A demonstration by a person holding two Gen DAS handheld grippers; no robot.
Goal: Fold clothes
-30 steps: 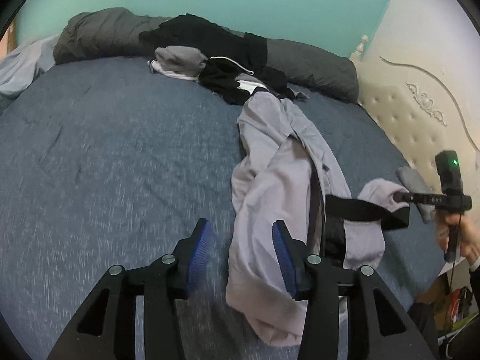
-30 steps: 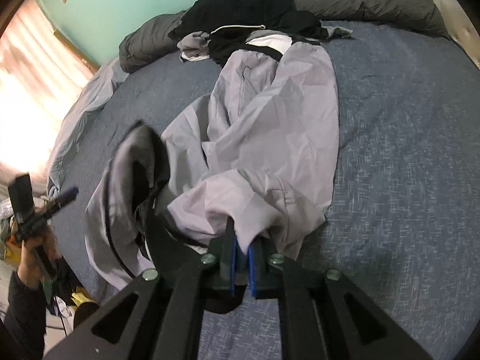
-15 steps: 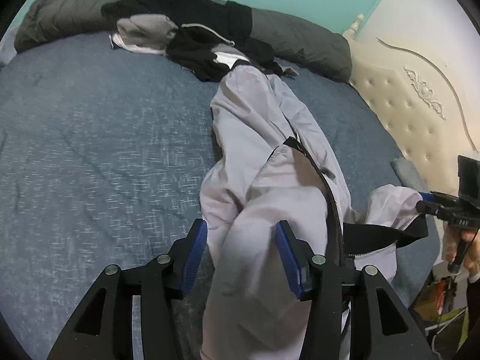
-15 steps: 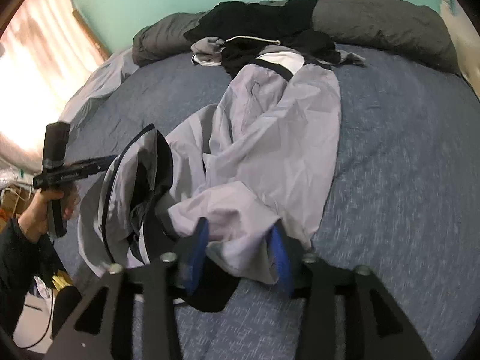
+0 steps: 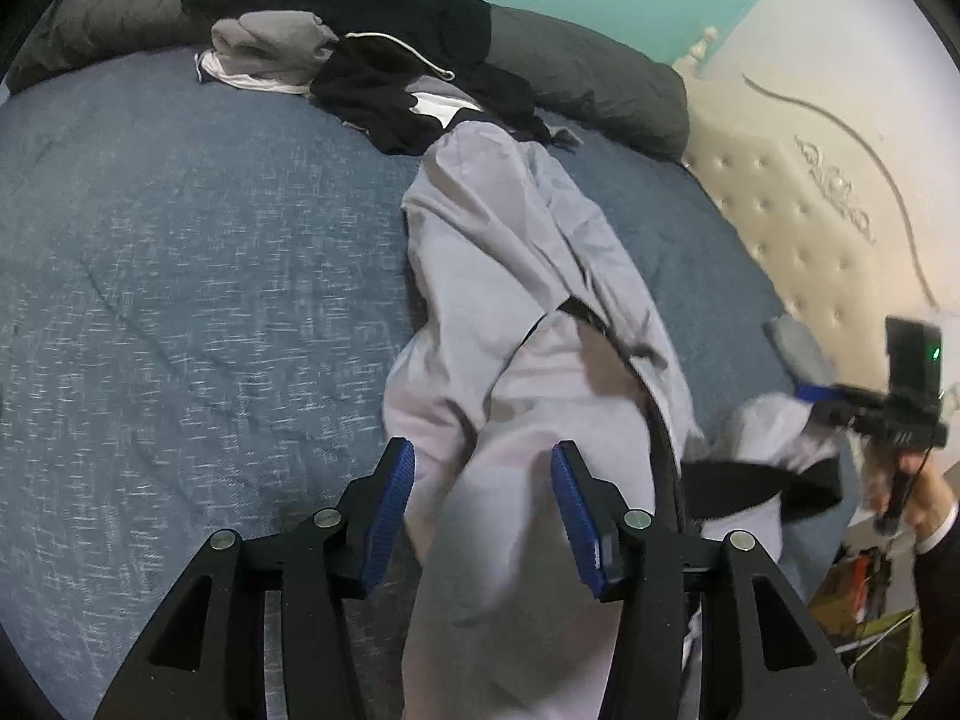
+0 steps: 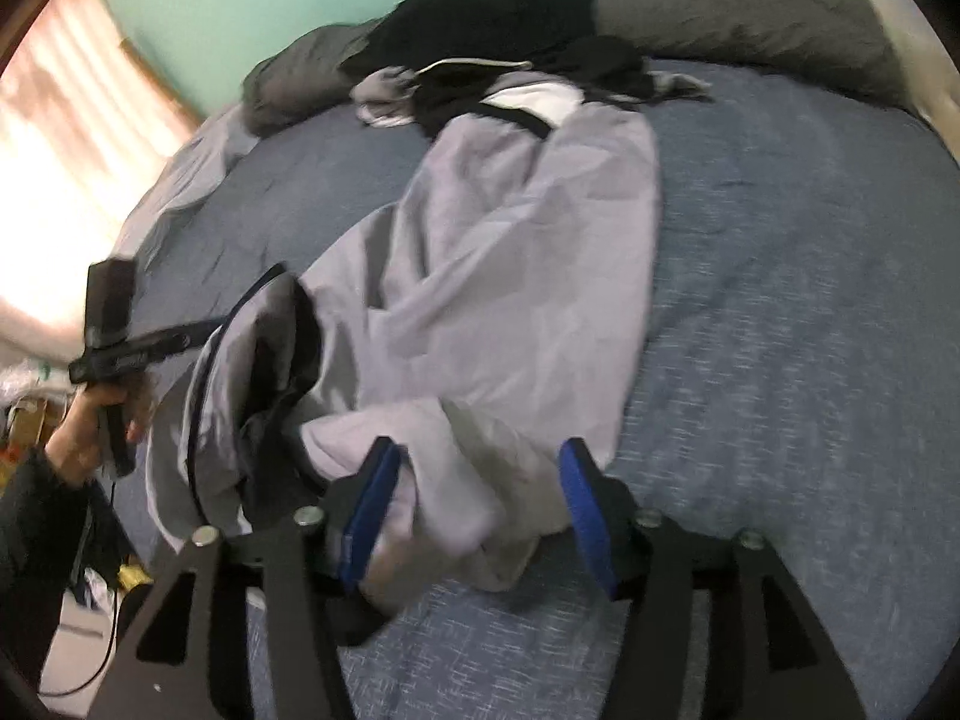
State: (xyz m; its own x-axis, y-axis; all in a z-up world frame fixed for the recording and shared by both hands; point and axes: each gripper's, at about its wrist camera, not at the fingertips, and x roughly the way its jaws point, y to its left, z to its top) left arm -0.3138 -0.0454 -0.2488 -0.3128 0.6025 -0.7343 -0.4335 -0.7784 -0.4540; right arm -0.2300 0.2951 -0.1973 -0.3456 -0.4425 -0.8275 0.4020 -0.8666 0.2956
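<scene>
While both of your tools stand wide with cloth merely lying between the pads, nothing is pinched, so list the hazards from left to right. Item, blue bedspread (image 5: 180,300): it lies bare on the left, and a low closing stroke could catch its weave along with the garment. Item, left gripper (image 5: 483,510): jaws spread, straddling a near fold of the pale grey jacket (image 5: 510,276), which runs crumpled from the near edge of the bed to the far pile of dark clothes (image 5: 384,60); closing on that thick bunch would likely take several layers and drag the whole length askew. Item, black lining and zip edge (image 6: 288,324): turned outward, apt to twist inside any fold. Item, right gripper (image 6: 480,504): likewise spread over a bunched end (image 6: 474,480) of the jacket at the near right; a shallow bite there may slip.
</scene>
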